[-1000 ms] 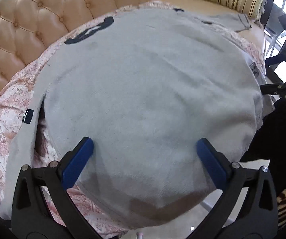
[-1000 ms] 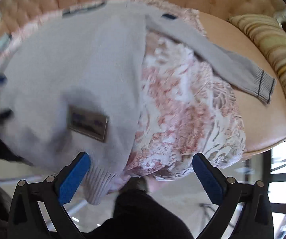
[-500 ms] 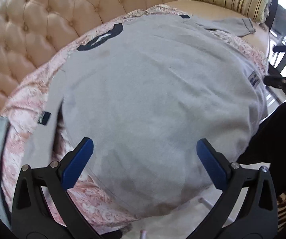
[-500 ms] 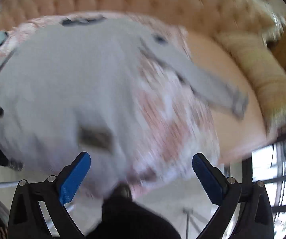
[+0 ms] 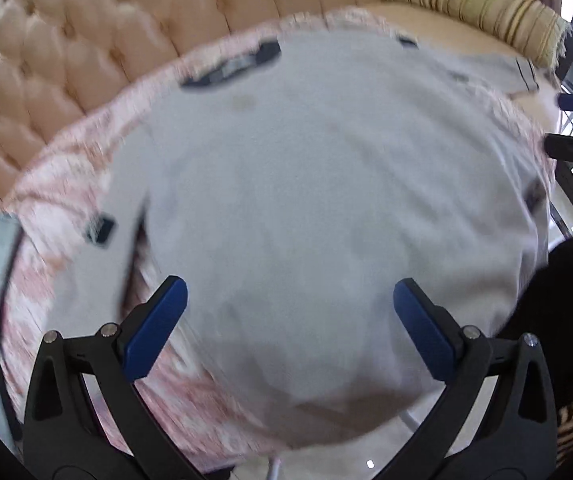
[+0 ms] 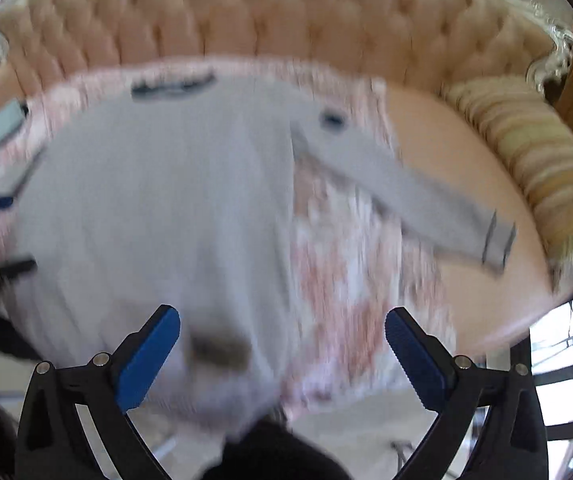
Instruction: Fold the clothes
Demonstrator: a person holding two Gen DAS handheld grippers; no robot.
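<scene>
Tufted sofa (image 6: pixel 286 8) holds a grey sweatshirt (image 5: pixel 326 200) lying flat, one sleeve (image 6: pixel 406 188) toward three o'clock. Left gripper (image 5: pixel 289 320) and right gripper (image 6: pixel 282 344) hover spread, empty. Likely next: pinching a sleeve or hem.

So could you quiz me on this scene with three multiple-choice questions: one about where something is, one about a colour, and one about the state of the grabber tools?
1. Where does the grey sweater lie?
A. on a floral cloth over the sofa seat
B. on the floor
C. on a hanger

2. What colour are the pads on the gripper fingers?
A. red
B. blue
C. yellow

3. How are the two grippers?
A. both shut on the sweater
B. one open, one shut
C. both open, holding nothing

Answers:
1 A, pink floral cloth shows around the sweater on the tufted sofa.
2 B, the pads are blue in both views.
3 C, the left gripper and right gripper have fingers spread wide with nothing between them.
</scene>
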